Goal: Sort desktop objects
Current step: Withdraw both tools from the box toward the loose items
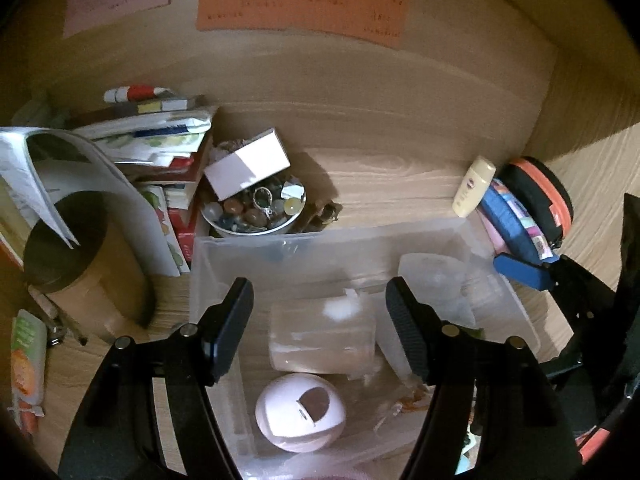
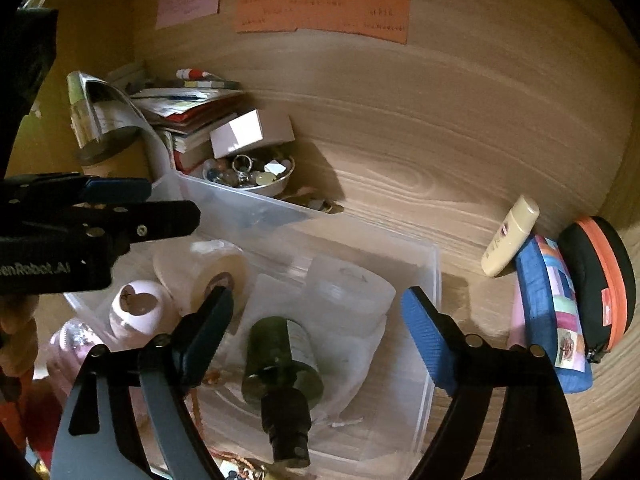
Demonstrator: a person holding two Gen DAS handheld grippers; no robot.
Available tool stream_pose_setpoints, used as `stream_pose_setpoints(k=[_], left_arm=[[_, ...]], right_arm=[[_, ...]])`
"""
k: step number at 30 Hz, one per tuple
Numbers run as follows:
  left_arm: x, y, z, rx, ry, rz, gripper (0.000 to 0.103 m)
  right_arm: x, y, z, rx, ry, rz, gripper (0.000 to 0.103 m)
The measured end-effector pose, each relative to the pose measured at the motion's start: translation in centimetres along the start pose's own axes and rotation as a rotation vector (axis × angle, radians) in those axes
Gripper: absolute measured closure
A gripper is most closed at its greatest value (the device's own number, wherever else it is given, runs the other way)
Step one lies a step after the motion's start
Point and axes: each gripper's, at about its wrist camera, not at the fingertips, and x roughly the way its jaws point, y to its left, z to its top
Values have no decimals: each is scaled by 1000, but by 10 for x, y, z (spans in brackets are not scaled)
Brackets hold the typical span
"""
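- The left gripper (image 1: 320, 328) fills the lower half of the left wrist view, its two black fingers spread wide with nothing between them, poised above the clear plastic bin (image 1: 496, 276).
- Inside the bin, at lower centre of that view, lie a pale pink egg-shaped gadget (image 1: 300, 416) and, just above it, a translucent roll (image 1: 322, 342).
- The right gripper (image 2: 320, 332) occupies the lower half of the right wrist view, also released: one black finger on the left, one blue-padded finger (image 2: 426, 344) on the right, gripping nothing.
- Between those fingers, lower centre, a dark green bottle (image 2: 284, 360) lies in the bin on its side, its black cap pointing toward the bottom edge.
- At centre left of the left wrist view, just beyond the bin's far wall, a white bowl of beads and trinkets (image 1: 254, 208) carries a white box (image 1: 248, 168) tilted on its rim.
- A stack of books and papers (image 1: 160, 148) sits in the upper left of that view, with a brown cylinder (image 1: 80, 264) below it.
- At the right edge of the right wrist view, outside the bin, a cream lotion bottle (image 2: 510, 236) leans against a blue patchwork pouch (image 2: 552, 312), with a black and orange zip case (image 2: 600, 284) just beside the pouch.
- Pink, green and orange paper notes (image 2: 320, 8) are stuck to the wooden back panel along the top of the frame.
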Motion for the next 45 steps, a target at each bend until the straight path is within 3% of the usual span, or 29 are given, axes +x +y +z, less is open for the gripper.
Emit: stream_pose_setpoints(k=[8,13,17,28,40,45], left_arm=[[-41,-13,-3,69,-79,49,26],[-78,-15,-15,108,-142,70,9],[-99,-12,-32,128,-158,101,9],[-121,0,-96,107,-84,171,9],[-121,-12,-173,87,30,191,9],[-120,-10,-196,52,86,149,9]], right_arm=[[-29,3,0,-1,-30,-6,18],[-47,0,-13,12,-32,-38,13],[-60,-5,-32,46,-20,-53,12],[-99,-7,-71,92,-18,-86,11],[-93,29,-115,92,58,9,11],[-80,52,-125,59,98,48,11]])
